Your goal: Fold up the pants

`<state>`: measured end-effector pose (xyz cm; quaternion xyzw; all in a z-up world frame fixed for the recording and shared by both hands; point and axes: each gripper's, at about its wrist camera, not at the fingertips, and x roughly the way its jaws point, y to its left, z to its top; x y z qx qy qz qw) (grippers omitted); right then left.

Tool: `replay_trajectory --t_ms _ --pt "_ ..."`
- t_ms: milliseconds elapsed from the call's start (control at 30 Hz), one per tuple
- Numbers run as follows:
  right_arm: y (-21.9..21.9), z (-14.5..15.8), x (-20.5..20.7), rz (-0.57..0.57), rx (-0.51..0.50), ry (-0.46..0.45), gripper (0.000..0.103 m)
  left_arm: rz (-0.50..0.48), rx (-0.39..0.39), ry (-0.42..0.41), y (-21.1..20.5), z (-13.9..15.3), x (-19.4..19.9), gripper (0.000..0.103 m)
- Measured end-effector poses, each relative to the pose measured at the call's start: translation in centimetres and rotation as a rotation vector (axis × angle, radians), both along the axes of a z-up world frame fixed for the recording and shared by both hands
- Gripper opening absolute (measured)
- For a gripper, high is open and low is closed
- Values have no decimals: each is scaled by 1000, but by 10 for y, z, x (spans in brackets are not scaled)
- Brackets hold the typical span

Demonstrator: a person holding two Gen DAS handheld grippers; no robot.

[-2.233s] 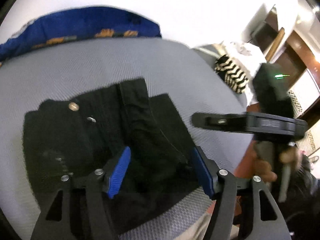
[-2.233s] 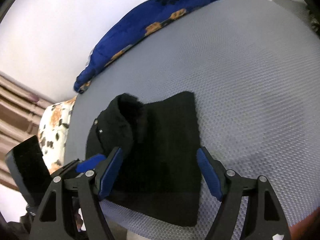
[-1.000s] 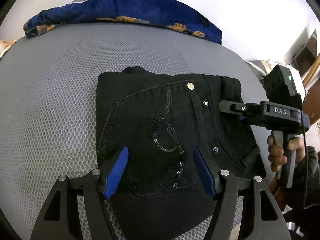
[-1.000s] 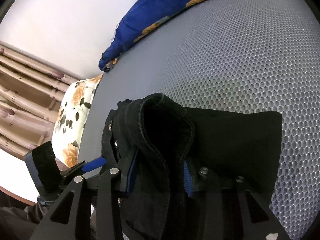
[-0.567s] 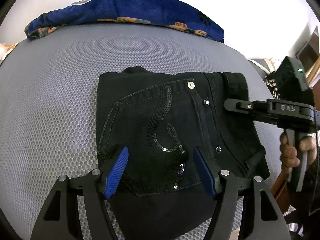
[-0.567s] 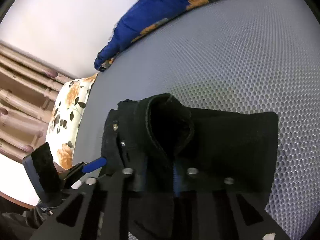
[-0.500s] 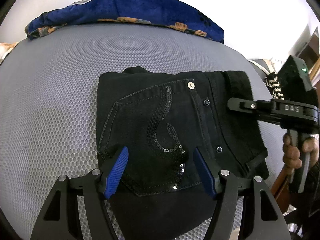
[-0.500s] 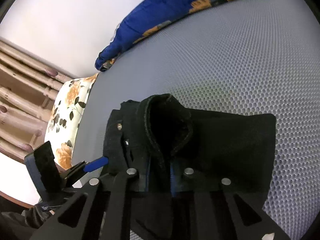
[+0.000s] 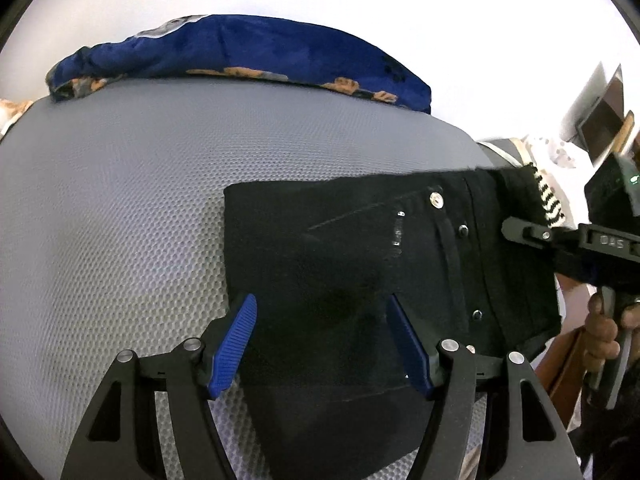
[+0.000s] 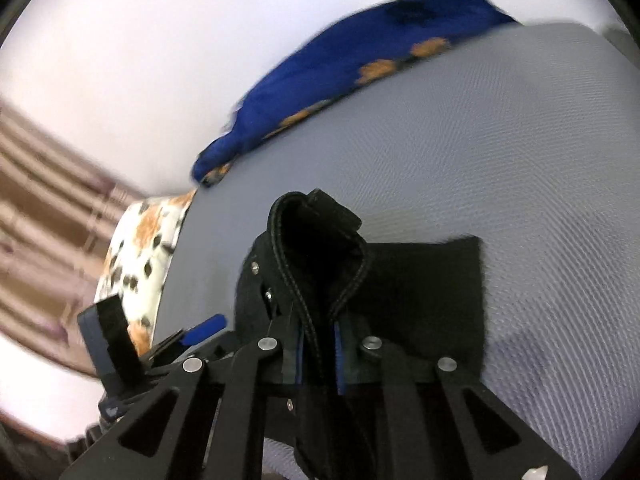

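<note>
Pants (image 9: pixel 360 264), black and already folded small, lay on the grey mesh surface (image 9: pixel 120 208), their right edge raised off it. Your right gripper (image 10: pixel 318 354) had just been closing and pinched the waistband edge between its 2 pads. Your left gripper (image 9: pixel 322 344) hung wide over the near edge, gripping nothing. You looked midway through a fold; the next move probably called for carrying that edge leftward across the stack, keeping layers aligned. A blue patterned cushion (image 9: pixel 248 56) lay far, well apart; nothing blocked the path.
</note>
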<state>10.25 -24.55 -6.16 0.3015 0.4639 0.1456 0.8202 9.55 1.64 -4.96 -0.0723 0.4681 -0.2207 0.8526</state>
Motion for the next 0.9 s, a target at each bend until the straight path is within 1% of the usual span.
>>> replay_trajectory --t_ms 33,133,167,200,233,267,333,367,400,467,533,600,667,700,733,800,900 --pt "-5 -8 -1 -24 -6 18 10 -9 0 2 -2 -1 0 67" --pt "-18 -45 -1 -73 -25 106 11 -58 15 18 -14 -9 0 67" --pt "-19 -52 -1 -83 -27 114 12 -72 31 18 -18 -13 0 67" --pt "-21 -56 -1 -86 -23 113 17 -79 49 16 -21 -17 -1 67" --pt "-22 -56 0 -83 -32 112 21 -85 71 19 -24 -22 0 67" --pt "-21 -55 0 -81 -40 113 24 -92 88 27 -26 -28 2 67" --pt "-20 -49 -1 -68 -70 113 33 -92 103 39 -28 -35 3 67" --pt "-18 -44 -4 -64 -104 117 34 -95 110 33 -29 -35 2 67" --pt "-22 -42 -9 -60 -112 114 34 -99 113 28 -30 -34 1 67" --pt "-22 -34 -21 -54 -124 111 34 -114 87 45 -29 -31 -3 67" --pt "-22 -29 -33 -53 -126 120 34 -130 64 60 -28 -30 -8 67" --pt "-20 -26 -48 -40 -115 129 34 -163 58 60 -30 -27 -17 67" --pt "-17 -25 -62 -26 -119 146 33 -192 64 58 -32 -26 -28 67" --pt "-14 -24 -66 -12 -118 150 25 -208 59 60 -34 -26 -33 67" --pt "-11 -24 -71 -5 -139 154 16 -215 55 61 -35 -26 -36 67" --pt "-8 -20 -78 -1 -172 142 11 -226 46 69 -36 -26 -40 67" --pt "-5 -11 -87 -11 -180 121 8 -230 38 73 -36 -25 -43 67"
